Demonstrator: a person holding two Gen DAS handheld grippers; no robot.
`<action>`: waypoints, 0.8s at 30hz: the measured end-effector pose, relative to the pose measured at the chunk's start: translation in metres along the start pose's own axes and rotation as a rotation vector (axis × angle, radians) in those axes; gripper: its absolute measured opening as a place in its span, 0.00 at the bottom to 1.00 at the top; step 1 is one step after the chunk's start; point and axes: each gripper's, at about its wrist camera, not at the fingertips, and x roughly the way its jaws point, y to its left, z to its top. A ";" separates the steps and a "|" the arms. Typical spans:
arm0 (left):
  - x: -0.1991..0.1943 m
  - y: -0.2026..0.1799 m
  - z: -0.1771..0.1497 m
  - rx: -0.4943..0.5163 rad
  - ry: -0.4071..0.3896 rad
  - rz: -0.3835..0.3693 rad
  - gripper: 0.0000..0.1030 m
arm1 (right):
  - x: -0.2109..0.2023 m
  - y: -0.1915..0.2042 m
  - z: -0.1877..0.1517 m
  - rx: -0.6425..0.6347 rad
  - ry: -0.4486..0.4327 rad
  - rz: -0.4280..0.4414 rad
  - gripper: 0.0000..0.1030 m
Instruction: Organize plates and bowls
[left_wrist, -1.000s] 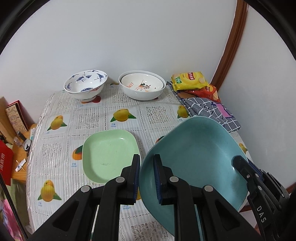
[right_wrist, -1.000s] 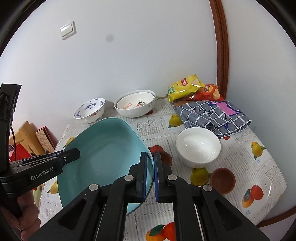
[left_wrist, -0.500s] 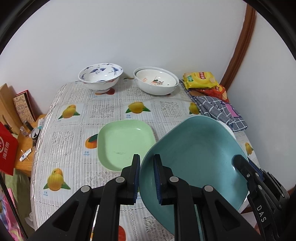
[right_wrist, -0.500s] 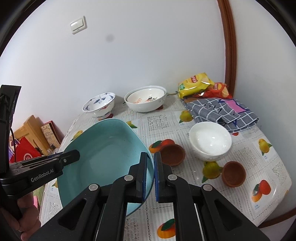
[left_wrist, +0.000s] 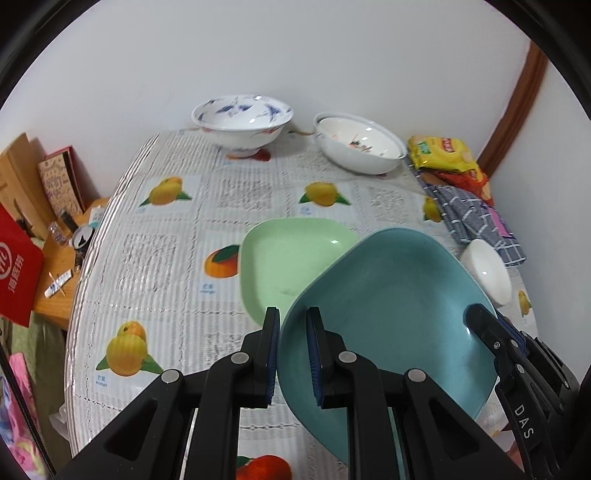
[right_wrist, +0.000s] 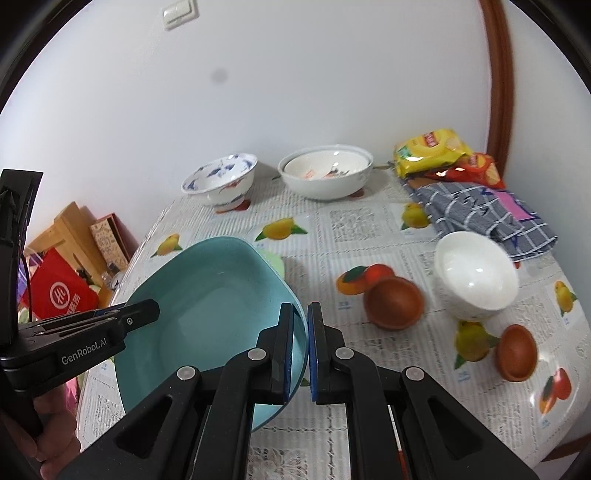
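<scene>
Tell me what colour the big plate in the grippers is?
The big square plate is teal blue, clearest in the left wrist view.

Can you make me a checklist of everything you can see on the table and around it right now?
Surface: table under a fruit-print cloth.
Job's things: teal plate held tilted above the table; light green plate lying flat partly beneath it; blue-patterned bowl and two nested white bowls by the wall; plain white bowl; two small brown bowls.
Clutter: snack bags, checked cloth.
Grippers: left gripper and right gripper each clamp the teal plate's rim on opposite sides.
Cables: a thin dark cord at the right wrist view's left edge.
Surroundings: white wall, light switch, boxes and a red bag beside the table.
</scene>
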 end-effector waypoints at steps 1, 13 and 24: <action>0.003 0.003 -0.001 -0.005 0.006 0.005 0.14 | 0.006 0.002 -0.001 -0.004 0.012 0.006 0.08; 0.045 0.042 0.005 -0.093 0.078 0.043 0.14 | 0.067 0.023 0.001 -0.065 0.111 0.056 0.08; 0.063 0.052 0.026 -0.141 0.084 0.053 0.14 | 0.101 0.033 0.028 -0.119 0.118 0.098 0.08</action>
